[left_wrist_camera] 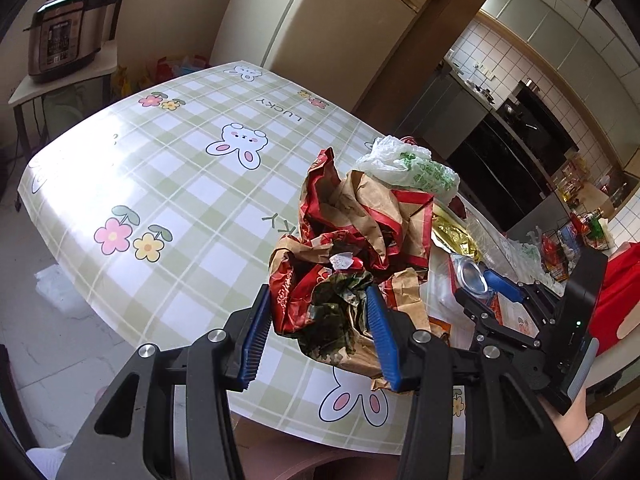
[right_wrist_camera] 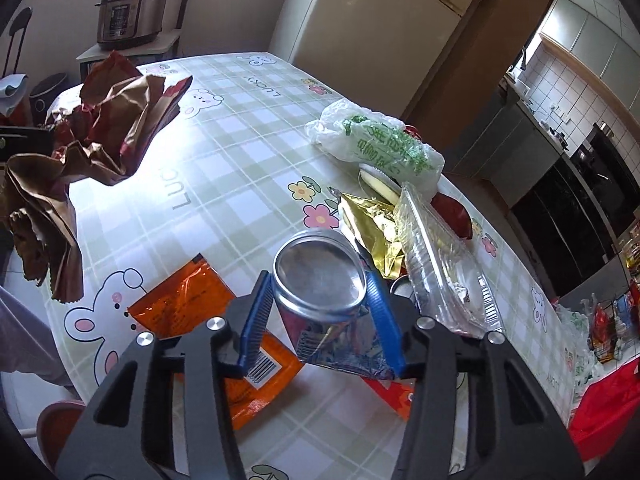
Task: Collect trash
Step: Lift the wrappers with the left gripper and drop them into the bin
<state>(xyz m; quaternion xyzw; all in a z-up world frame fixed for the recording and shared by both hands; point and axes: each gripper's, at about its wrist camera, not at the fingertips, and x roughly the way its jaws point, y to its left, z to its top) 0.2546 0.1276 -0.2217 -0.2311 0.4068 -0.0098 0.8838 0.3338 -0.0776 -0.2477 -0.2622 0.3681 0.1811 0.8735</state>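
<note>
**Both grippers clamped on trash above the checked counter**

The left gripper [left_wrist_camera: 318,330] has its jaws clamped on a crumpled brown-and-red paper bag [left_wrist_camera: 352,232]; the blue pads [left_wrist_camera: 256,332] press on either side of a dark, crushed wad at the bag's near end. The rest of the bag billows up and away beyond the jaw tips. In the right wrist view the same bag [right_wrist_camera: 104,120] hangs clear of the counter [right_wrist_camera: 224,168], far to the left of the right jaws.

Just left of the right jaws and under them lies a flat orange foil packet [right_wrist_camera: 188,304] with a barcode, resting on the counter's rabbit-print cloth.

The right gripper [right_wrist_camera: 320,314] has its jaws clamped on a crushed aluminium can [right_wrist_camera: 320,276], its round silver end facing up past the jaw tips and its dented, printed body pinched between the blue pads [right_wrist_camera: 380,312]. From the left wrist view this gripper [left_wrist_camera: 486,290] sits to the right of the left jaws, the can [left_wrist_camera: 470,274] at its tip.

Beyond the can's right edge lie a gold foil wrapper [right_wrist_camera: 376,224] and a clear plastic tray [right_wrist_camera: 440,264] leaning over it. Farther off, ahead and right of the jaws, sits a white plastic bag with green print [right_wrist_camera: 380,144].
</note>
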